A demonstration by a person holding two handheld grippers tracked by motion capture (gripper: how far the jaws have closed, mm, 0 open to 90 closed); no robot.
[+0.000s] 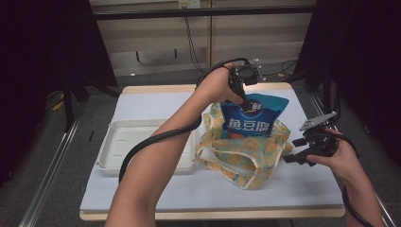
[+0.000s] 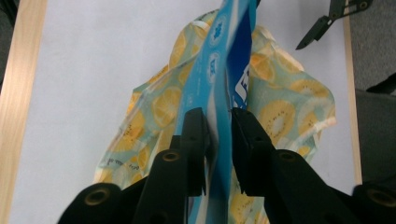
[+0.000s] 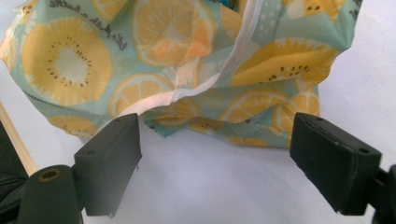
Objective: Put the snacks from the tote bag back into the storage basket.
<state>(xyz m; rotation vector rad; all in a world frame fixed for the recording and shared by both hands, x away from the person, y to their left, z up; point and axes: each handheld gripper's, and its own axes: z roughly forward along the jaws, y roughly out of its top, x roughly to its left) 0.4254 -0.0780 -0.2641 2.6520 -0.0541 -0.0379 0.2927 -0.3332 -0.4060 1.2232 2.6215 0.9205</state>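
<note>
A blue snack packet point(image 1: 252, 118) with white characters stands upright, its lower part inside a fruit-print cloth bag point(image 1: 246, 151) on the white table point(image 1: 283, 189). My left gripper point(image 1: 242, 98) is shut on the packet's top edge; in the left gripper view the thin blue packet point(image 2: 219, 93) is pinched between the jaws, with the fruit-print bag point(image 2: 285, 112) below. My right gripper point(image 1: 289, 158) is open, low over the table at the bag's right side. In the right gripper view the bag's fabric point(image 3: 187, 60) lies just beyond the wide-apart jaws, untouched.
A white rectangular tray point(image 1: 142, 146) sits left of the bag, partly behind the person's left forearm point(image 1: 156, 161). Black cables trail from both grippers. The table's wooden front edge point(image 1: 213, 213) runs along the bottom; dark frame posts stand on both sides.
</note>
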